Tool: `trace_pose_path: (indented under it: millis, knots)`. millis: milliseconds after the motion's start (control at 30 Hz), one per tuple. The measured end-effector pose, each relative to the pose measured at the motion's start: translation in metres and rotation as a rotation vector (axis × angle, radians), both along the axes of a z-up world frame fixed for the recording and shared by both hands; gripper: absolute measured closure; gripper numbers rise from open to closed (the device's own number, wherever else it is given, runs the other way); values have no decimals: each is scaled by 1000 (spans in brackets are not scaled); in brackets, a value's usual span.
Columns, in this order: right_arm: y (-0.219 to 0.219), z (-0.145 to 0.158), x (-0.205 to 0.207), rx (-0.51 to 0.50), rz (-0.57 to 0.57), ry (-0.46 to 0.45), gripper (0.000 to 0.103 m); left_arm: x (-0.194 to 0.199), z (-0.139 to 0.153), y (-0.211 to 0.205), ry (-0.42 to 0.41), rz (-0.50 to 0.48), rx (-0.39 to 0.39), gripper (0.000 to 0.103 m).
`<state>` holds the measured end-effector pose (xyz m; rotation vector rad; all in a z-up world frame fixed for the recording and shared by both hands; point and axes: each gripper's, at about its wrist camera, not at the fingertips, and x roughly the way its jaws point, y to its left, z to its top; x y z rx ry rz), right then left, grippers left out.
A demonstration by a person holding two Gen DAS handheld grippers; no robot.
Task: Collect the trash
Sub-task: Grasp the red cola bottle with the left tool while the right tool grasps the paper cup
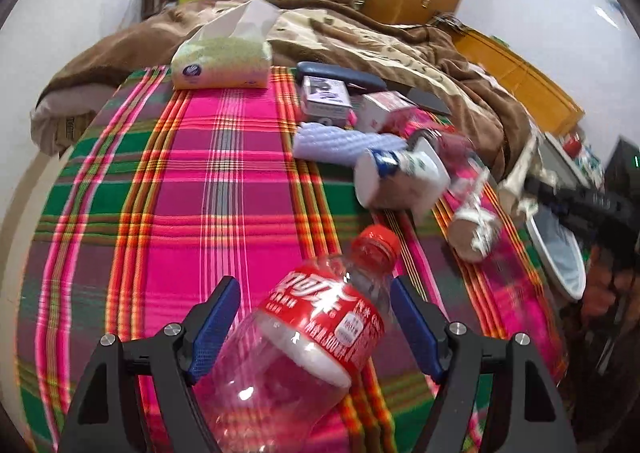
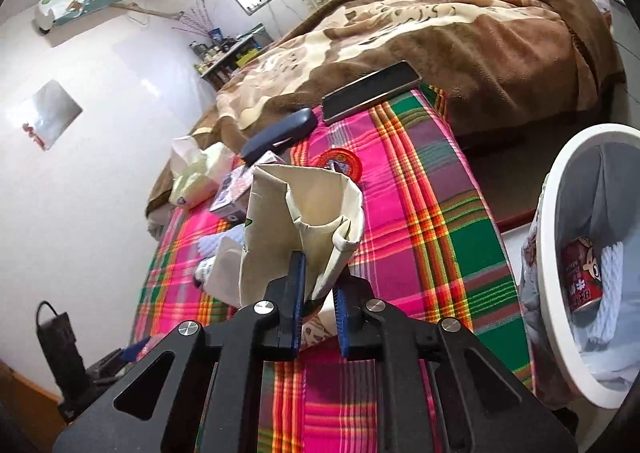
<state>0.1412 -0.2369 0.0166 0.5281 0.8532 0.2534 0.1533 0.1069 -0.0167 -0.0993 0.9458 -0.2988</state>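
The left claw (image 1: 316, 327) stood wide, its blue fingers either side of an empty red-labelled bottle (image 1: 304, 337) lying on the plaid sheet (image 1: 224, 189); whether they touched it I couldn't tell. The right claw (image 2: 318, 299) was pinched narrow on a crumpled carton (image 2: 296, 229). Open sheet spread to the bottle's left. Just past the sheet's right edge stood the white bin (image 2: 560, 293), a red can (image 2: 580, 277) inside. Farther off lay a phone (image 2: 370, 91) against the brown blanket (image 2: 460, 37).
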Motion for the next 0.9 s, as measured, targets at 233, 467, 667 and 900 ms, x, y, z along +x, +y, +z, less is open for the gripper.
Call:
trace_pose_path:
  millis: [233, 467, 667, 900]
  knots:
    - [5, 2, -14, -78, 133, 55, 89, -20, -9, -5, 56, -46, -9, 25]
    - [15, -20, -16, -188, 214, 169, 89, -29, -22, -27, 114, -81, -14, 25]
    - [33, -29, -12, -275, 221, 187, 85, -40, -22, -47, 132, -131, -34, 25]
    - [31, -38, -17, -224, 177, 192, 62, -43, -18, -45, 150, -70, -78, 25]
